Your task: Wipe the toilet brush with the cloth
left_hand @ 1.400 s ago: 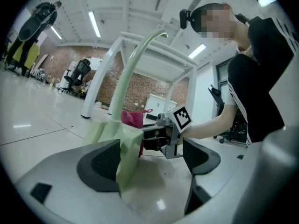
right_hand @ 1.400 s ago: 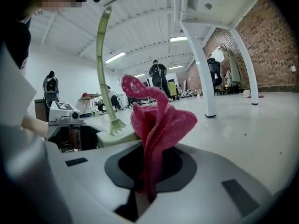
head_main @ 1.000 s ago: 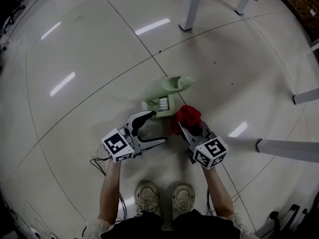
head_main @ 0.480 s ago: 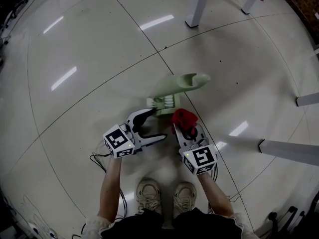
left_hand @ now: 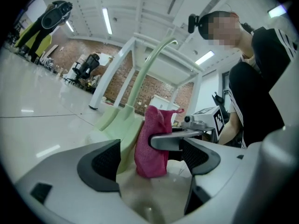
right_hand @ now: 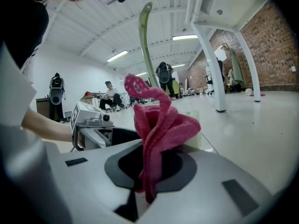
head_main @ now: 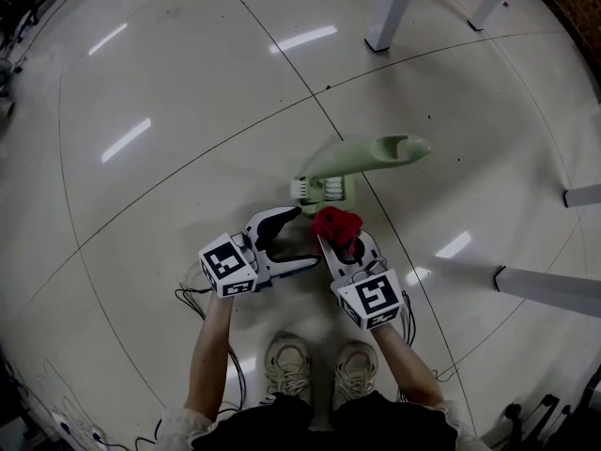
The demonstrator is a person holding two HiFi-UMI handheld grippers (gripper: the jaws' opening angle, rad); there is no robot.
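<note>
Head view: seen from steeply above, a person stands on a glossy pale floor (head_main: pixel 169 83) with a gripper in each hand. Their shoes are at the bottom of the frame. A pale green toilet brush (head_main: pixel 349 165) stands on the floor just above the centre of the frame. Its white-bristled lower end is at the bottom, and its long handle runs up and toward the upper right. Both gripper views show that handle as a thin curved stem rising almost upright. The right gripper (head_main: pixel 341 240) has its fingers clamped on a bunched red cloth (head_main: pixel 335 222). The cloth sits immediately below the bristled end, so close that contact cannot be confirmed. The left gripper (head_main: pixel 299 240) is at the lower left of the brush, with its fingers wide apart and empty. Its own view looks between them at the cloth and the green base beyond. The right gripper is the nearer one, so the wipe probably depends on pushing the cloth forward and up along the handle's long axis.
</note>
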